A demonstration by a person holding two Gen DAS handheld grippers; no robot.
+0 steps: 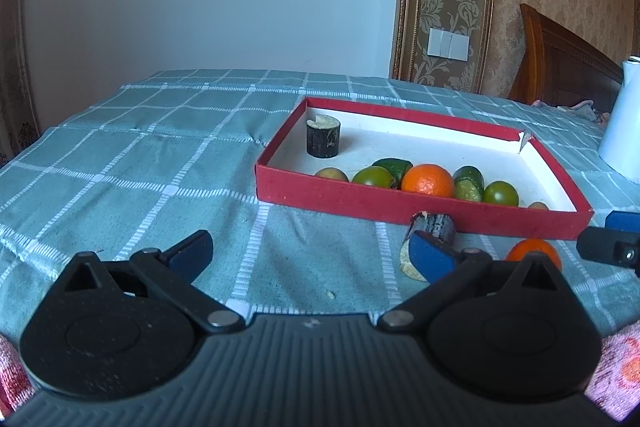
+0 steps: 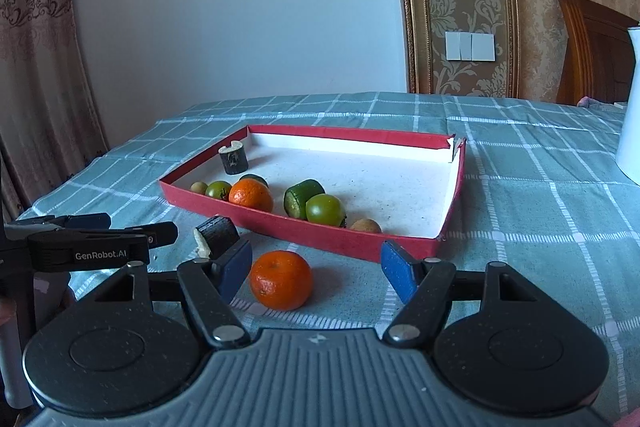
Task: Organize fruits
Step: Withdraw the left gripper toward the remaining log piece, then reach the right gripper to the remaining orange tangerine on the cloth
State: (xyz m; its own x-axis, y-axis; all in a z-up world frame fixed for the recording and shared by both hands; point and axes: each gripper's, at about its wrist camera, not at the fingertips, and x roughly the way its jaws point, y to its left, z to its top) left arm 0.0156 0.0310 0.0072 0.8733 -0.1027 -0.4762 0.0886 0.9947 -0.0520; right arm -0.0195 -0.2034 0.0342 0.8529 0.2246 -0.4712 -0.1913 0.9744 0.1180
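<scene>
Two round orange mandarins: one in the shallow red cardboard tray (image 2: pixel 304 235), one (image 2: pixel 281 279) on the checked teal tabletop (image 2: pixel 540 227) before it. Two dark-barked cut cane segments: one (image 2: pixel 233 158) upright in the tray's far left corner, one (image 2: pixel 216 234) lying outside, pale cut end toward the cameras, long axis running toward the tray. Left tool (image 1: pixel 308 253) and right tool (image 2: pixel 316 267) both stood spread apart, holding nothing; the loose mandarin lay between the right tool's blue pads (image 2: pixel 396 269).

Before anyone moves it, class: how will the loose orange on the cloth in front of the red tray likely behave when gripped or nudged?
The orange is round and lies free on the tablecloth, so a nudge would probably roll it. Its skin looks smooth, so the right gripper fingers might slip off-centre. It looks firm, probably not fragile.
</scene>
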